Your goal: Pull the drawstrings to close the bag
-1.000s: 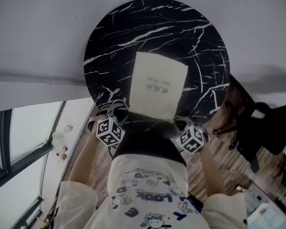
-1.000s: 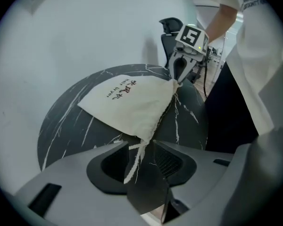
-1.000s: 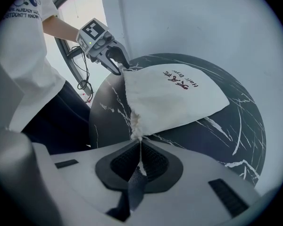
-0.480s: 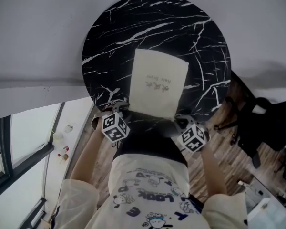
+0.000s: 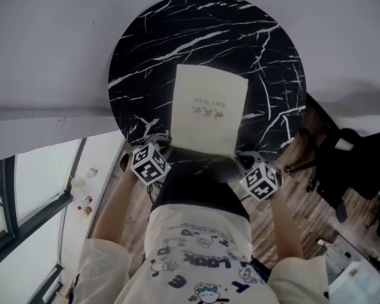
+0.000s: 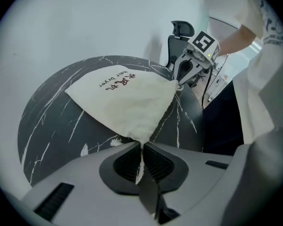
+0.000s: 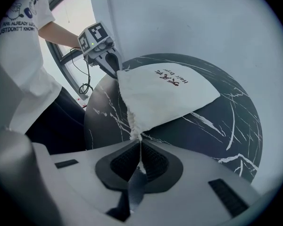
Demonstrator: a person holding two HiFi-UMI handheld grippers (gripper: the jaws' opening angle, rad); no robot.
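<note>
1. A round black marble-look table (image 5: 145, 56) stands on wood flooring (image 5: 291, 214). A window (image 5: 25, 195) is at left and a dark office chair (image 5: 351, 163) at right.
2. The cream bag (image 5: 209, 109) has barely shifted since a second ago. The left gripper (image 6: 142, 147) has just been closing its jaws, now pinched on the left drawstring (image 6: 140, 169).
3. The bag lies flat mid-table, its near corners at both grippers. The right gripper (image 7: 139, 145) is clamped on the right drawstring (image 7: 141, 161).

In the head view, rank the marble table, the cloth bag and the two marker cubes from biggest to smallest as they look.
1. marble table
2. cloth bag
3. left marker cube and right marker cube: alike in size, so unranked.
</note>
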